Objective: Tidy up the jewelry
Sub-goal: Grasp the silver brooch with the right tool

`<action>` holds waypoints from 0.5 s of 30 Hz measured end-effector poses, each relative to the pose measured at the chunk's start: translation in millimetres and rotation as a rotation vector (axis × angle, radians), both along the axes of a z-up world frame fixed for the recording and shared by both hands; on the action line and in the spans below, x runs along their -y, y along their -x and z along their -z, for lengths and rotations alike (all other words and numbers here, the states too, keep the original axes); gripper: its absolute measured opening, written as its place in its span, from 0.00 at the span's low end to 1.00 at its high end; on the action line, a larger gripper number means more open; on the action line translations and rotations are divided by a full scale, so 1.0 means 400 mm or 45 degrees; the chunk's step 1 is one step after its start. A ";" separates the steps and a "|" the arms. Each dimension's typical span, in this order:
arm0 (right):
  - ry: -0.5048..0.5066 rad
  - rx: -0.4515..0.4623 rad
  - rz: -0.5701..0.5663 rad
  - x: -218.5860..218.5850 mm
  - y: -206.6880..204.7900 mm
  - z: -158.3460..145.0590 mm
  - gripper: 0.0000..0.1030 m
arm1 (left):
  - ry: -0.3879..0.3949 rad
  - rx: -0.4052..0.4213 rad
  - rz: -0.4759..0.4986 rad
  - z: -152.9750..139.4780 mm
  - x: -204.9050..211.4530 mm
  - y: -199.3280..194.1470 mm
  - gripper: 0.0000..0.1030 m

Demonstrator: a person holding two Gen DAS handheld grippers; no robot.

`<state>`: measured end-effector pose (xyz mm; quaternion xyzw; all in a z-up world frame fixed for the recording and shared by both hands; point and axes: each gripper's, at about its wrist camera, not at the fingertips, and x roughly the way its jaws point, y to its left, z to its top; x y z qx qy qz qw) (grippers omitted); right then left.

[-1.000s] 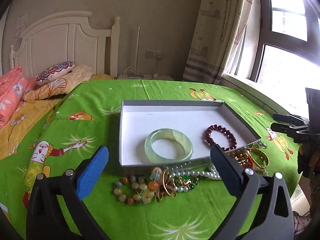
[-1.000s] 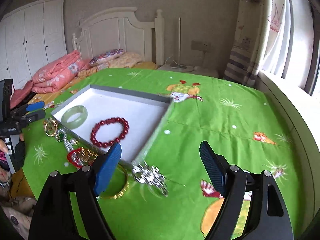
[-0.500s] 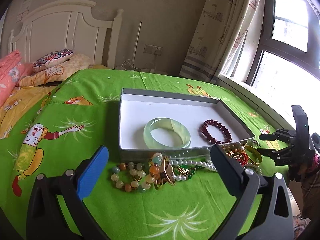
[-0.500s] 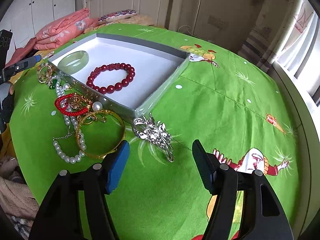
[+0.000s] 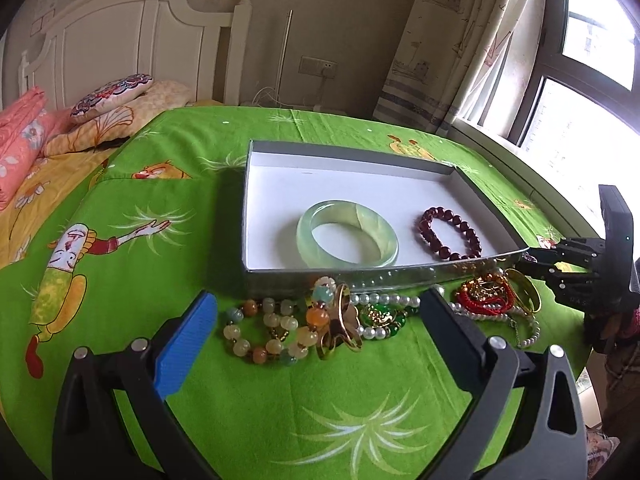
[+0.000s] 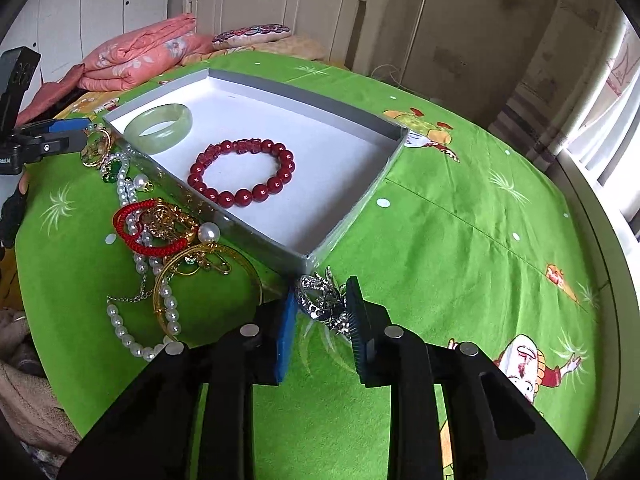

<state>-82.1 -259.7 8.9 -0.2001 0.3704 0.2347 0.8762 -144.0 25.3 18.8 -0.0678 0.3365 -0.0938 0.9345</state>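
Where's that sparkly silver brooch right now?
In the right wrist view, the silver brooch sits between the right gripper fingers, on the green bedspread beside the box corner.

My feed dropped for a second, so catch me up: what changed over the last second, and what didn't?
The right tongs came down toward the box's near corner and closed from wide open onto the silver brooch, which sits between the pads on the green bedspread. The left tongs stayed open over the mixed-bead bracelet. The jade bangle and red bead bracelet lie unmoved in the box.
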 end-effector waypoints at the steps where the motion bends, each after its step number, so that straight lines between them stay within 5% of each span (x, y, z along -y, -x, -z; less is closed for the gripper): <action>1: -0.003 0.022 0.013 0.003 0.007 -0.004 0.16 | -0.005 0.007 0.017 0.001 0.005 0.003 0.87; 4: -0.048 0.020 0.055 0.027 0.008 -0.013 0.14 | -0.031 0.006 0.065 0.004 0.021 0.004 0.72; 15: -0.192 0.015 0.128 0.088 0.039 -0.037 0.14 | 0.027 -0.003 0.112 0.000 -0.012 0.040 0.72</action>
